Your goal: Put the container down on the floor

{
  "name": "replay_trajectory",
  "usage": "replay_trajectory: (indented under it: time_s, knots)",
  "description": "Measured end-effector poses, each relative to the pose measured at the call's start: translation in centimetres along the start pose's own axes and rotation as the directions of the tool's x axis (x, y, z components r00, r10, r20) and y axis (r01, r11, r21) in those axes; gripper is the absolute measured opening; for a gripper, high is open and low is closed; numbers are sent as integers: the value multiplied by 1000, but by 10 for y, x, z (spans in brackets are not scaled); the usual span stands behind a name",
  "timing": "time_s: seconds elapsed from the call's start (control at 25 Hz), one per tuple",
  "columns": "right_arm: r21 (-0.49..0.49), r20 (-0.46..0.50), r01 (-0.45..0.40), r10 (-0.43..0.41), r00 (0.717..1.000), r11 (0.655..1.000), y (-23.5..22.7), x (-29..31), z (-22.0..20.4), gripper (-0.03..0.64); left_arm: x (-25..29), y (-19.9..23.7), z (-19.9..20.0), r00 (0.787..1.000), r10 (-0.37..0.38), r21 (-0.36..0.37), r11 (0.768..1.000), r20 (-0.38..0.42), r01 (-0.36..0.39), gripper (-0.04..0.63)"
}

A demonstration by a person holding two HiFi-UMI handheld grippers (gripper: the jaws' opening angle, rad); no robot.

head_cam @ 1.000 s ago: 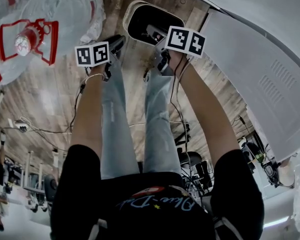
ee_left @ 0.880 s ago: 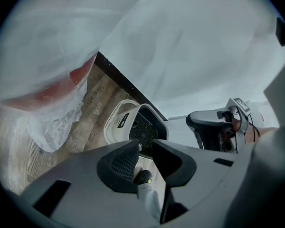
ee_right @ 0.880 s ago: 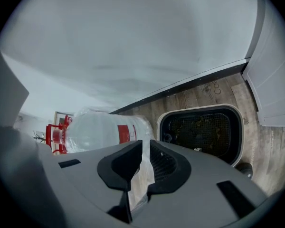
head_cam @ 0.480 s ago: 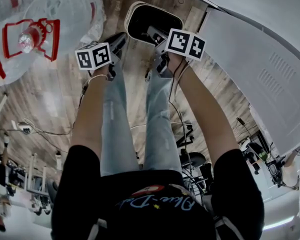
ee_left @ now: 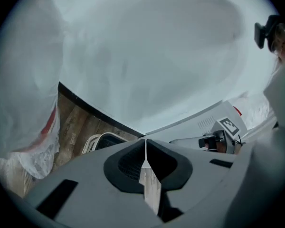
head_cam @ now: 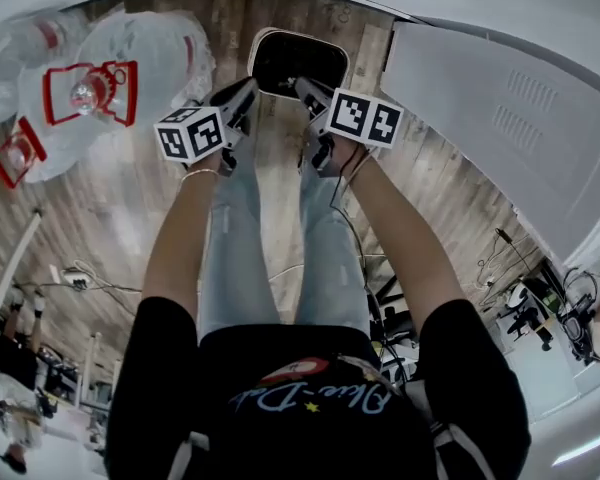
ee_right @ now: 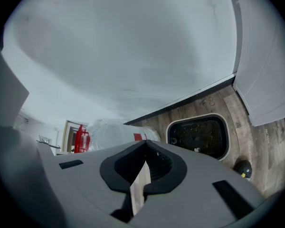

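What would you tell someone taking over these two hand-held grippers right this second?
Left gripper: jaws closing, almost together, nothing between them.
Right gripper: jaws together, empty.
Container: standing on the wooden floor, apart from both grippers.
Done: the container is down and neither gripper holds it.
Left: nothing apparent; probably just draw both grippers away.
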State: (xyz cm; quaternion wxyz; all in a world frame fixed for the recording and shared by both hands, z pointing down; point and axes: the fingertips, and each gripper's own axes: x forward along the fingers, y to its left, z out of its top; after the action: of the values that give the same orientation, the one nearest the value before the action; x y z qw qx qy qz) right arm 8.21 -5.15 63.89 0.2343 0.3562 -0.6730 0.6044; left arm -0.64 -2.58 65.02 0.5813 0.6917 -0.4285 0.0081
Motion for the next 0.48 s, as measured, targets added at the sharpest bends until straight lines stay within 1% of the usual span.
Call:
replay_trajectory:
  time_s: [0.12,0.24,0.48]
  knots:
    - [-37,39,-1,3,999,999,9,-28,4,-1,-12,-28,10,1000,0,74,997,8,-1,12]
    - [-62,108,-6,13,994,998,21,-56,15,-2,-26,-53,21,1000,-2,133,991,17,0,12]
    - [-51,199,-37,46,979,998,44,-118,26,0,-54,-112,25,999,-14,159,987,33,9,12]
